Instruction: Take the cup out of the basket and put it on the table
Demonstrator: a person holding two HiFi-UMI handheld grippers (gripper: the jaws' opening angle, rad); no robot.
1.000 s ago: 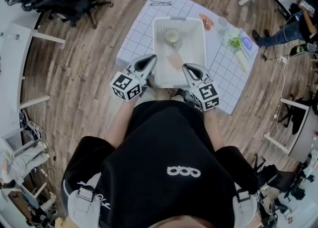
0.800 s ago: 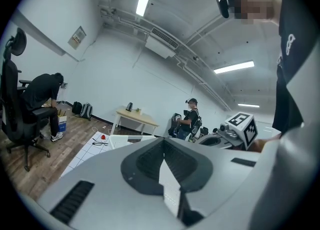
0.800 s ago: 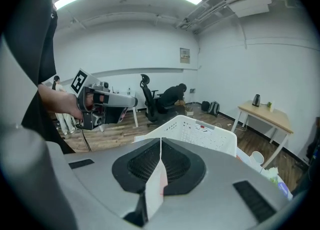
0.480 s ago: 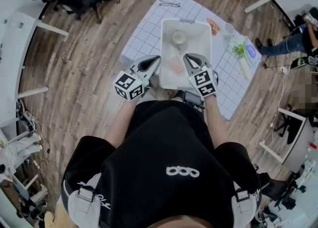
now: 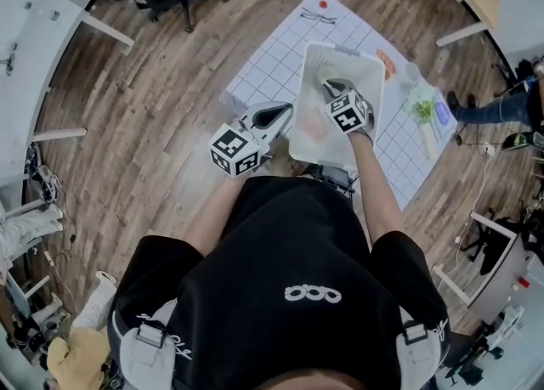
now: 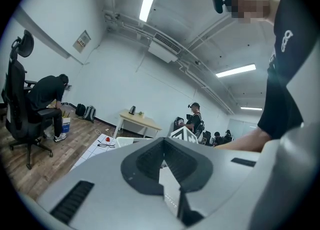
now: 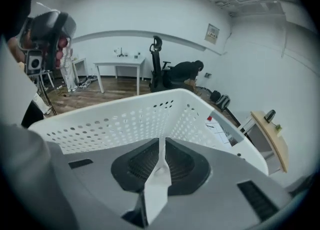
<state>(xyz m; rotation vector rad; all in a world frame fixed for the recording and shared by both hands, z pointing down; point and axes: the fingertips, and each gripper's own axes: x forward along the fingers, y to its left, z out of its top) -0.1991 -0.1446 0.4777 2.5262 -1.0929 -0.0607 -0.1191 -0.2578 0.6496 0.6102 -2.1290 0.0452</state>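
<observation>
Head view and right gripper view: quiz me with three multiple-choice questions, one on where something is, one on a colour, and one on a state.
1. Where is the right gripper?
A) over the basket
B) left of the basket
C) beyond the basket's far rim

2. What colour is the basket?
A) blue
B) white
C) black

3. How do the right gripper's jaws stand?
A) wide apart
B) clamped on the basket's wall
C) together, empty

Answers:
1 A, in the head view its tips lie within the basket's rim.
2 B, its perforated walls are white.
3 C, in the right gripper view the jaws meet with nothing between them.
</observation>
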